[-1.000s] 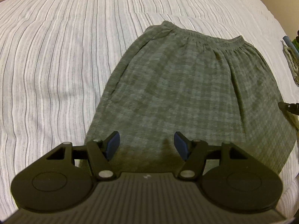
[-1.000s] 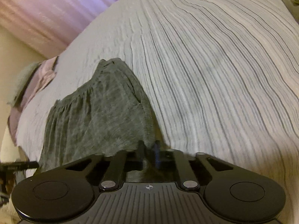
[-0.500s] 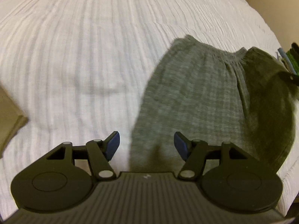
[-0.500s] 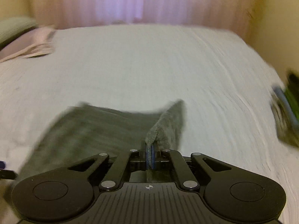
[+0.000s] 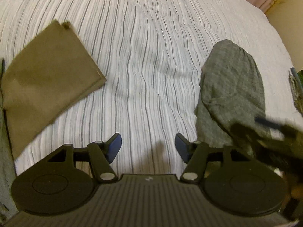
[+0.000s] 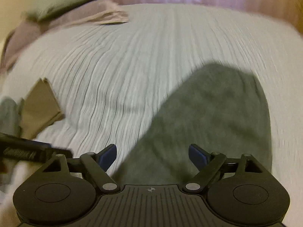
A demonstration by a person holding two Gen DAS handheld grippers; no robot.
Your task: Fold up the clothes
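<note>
**Across the striped bedspread: both tools wide, grey garment folded at the right**

Between the two garments, a broad band of bare striped bedspread [image 5: 144, 71] lies under the left gripper [image 5: 148, 147], whose blue-padded fingers stand well apart with nothing between them. To its left lies a folded olive-tan cloth [image 5: 47, 87], flat, its near corner pointing toward the middle of the bed; a strip of grey-green fabric [image 5: 4, 151] runs along that cloth's outer edge. To the right, the grey knit garment [image 5: 231, 87] rests doubled over on itself, its gathered waistband at the far end and one rumpled fold line crossing its middle.

The right gripper [image 6: 152, 156] hovers over the near end of that garment, fingers spread wide and gripping nothing; the view is motion-blurred. Its dark body shows blurred at the right edge of the left camera's view. Far off, a pillow [image 6: 62, 0] and a mauve sheet [image 6: 75, 17] sit at the bed's head.

No readable writing or labels appear.
</note>
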